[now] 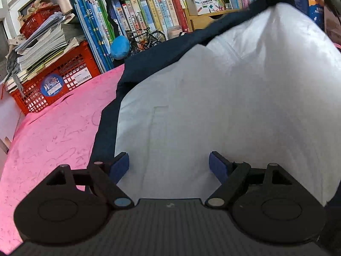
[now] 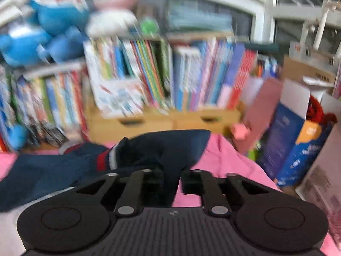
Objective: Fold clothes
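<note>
A navy garment [image 1: 149, 59] with a white inner lining [image 1: 223, 106] lies on a pink cloth-covered table [image 1: 53, 132]. Its far right part is lifted high, the white side facing me. My left gripper [image 1: 169, 163] is open just above the white lining, its blue pads [image 1: 119, 166] apart and empty. In the right wrist view my right gripper [image 2: 170, 170] is shut on a fold of the navy garment [image 2: 166, 149], which shows a red and white stripe [image 2: 104, 162], raised above the pink table [image 2: 230, 162]. That view is blurred.
A red crate [image 1: 57, 76] with stacked papers stands at the table's left edge. Bookshelves [image 1: 149, 17] with blue plush toys, a toy bicycle [image 1: 149, 37] and wooden drawers [image 2: 166, 121] line the back. Boxes and bags [image 2: 298, 140] stand at the right.
</note>
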Action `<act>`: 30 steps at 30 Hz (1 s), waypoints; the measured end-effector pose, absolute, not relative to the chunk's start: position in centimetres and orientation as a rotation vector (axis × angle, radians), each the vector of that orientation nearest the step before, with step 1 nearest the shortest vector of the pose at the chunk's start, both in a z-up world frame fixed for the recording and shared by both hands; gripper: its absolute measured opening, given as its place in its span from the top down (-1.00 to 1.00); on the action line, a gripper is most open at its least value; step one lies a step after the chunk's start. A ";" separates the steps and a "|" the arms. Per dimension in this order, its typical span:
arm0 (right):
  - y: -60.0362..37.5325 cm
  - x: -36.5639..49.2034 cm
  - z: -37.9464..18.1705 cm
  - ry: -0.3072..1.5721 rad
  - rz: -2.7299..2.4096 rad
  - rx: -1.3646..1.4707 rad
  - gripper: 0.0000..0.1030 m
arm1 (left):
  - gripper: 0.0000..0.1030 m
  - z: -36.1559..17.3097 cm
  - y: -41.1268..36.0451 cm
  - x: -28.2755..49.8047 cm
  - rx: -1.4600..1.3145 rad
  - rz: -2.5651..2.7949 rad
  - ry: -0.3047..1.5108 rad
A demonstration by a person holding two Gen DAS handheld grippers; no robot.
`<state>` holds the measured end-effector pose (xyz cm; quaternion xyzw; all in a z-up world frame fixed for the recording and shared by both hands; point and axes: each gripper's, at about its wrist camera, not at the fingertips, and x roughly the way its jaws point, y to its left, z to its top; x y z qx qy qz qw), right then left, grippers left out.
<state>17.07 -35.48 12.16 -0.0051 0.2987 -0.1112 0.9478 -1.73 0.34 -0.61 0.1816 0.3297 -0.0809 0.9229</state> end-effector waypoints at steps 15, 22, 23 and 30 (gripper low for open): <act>-32.3 -2.3 4.3 0.685 0.089 0.046 -0.81 | -0.96 0.8 7.5 1.5 0.257 0.021 0.796; -29.9 -3.8 2.8 0.777 0.127 0.071 0.73 | 0.07 0.7 7.2 0.0 0.163 -0.091 0.830; -29.9 -3.6 2.8 0.801 0.104 0.080 0.79 | 0.18 0.8 6.9 -0.6 0.183 -0.111 0.830; -33.3 -4.0 3.1 0.885 0.025 0.078 0.70 | 0.19 1.4 5.3 -5.1 0.313 -0.217 0.808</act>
